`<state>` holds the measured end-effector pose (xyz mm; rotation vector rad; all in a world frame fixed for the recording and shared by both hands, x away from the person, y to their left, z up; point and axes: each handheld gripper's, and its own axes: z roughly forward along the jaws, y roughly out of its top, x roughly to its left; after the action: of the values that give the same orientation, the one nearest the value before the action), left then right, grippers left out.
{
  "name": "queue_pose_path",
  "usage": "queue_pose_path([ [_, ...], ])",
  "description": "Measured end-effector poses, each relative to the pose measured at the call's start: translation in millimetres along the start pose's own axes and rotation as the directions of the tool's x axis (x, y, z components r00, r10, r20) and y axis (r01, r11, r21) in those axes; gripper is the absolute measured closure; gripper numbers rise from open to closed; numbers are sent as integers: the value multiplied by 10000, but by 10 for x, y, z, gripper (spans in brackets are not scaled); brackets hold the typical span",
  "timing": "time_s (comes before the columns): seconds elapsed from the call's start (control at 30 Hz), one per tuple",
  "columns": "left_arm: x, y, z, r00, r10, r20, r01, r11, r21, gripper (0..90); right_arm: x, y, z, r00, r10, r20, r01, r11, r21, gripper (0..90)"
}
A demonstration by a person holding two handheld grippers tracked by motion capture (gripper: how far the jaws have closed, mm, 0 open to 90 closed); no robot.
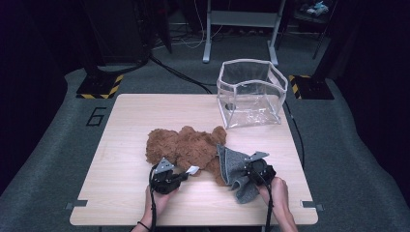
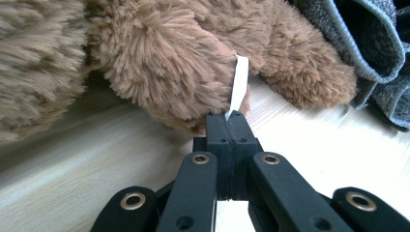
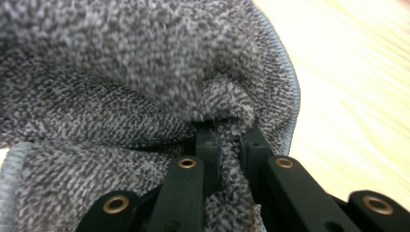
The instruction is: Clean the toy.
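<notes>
The table (image 1: 125, 140) bore a brown bear (image 1: 186, 147) at its middle, with a clear bin (image 1: 251, 92) standing empty beyond the bear. A grey cloth (image 1: 232, 166) lay partly over the bear's right end. The right gripper (image 1: 255, 173) pinched a fold of cloth; the left gripper (image 1: 181, 177) was clamped on the bear's white tag (image 2: 239, 87). Judging by this, covering had begun and most of the bear remained bare.

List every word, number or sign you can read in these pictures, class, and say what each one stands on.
"6": dark figure on the grey floor, left of the table.
White tag on the brown plush toy, pinched in the left claw: no print can be made out.
Yellow-and-black hazard stripes on the stand bases: a sign, no words.
</notes>
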<state>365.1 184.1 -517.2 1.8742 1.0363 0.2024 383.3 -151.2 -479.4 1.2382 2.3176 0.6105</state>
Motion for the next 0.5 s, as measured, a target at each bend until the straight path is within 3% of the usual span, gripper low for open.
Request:
queue_pose_path([
  [0.1,1,0,-8,10000,23,-41,-23,10000,-20,900,-87,-60,-21,9994,69,325,-71,10000,58,827],
  [0.27,9,-10,-47,10000,-27,-27,27,10000,-89,900,-379,-248,-90,9909,917,984,-954,9949,336,826],
  [0.3,13,-12,-50,10000,-11,-4,11,10000,-75,900,-440,-288,-104,9870,1269,990,-1308,9908,338,824],
  [0.37,15,-22,-51,10000,-12,-35,12,10000,-34,900,-494,-335,-124,9841,1487,974,-1528,9876,367,811],
  [0.4,15,-25,-48,10000,-32,-28,32,10000,-15,900,-511,-351,-117,9876,1396,724,-1425,9891,367,786],
  [0.5,14,-31,-39,10000,-43,36,43,9999,117,900,-538,-362,-111,9836,1789,249,-1792,9837,110,644],
])
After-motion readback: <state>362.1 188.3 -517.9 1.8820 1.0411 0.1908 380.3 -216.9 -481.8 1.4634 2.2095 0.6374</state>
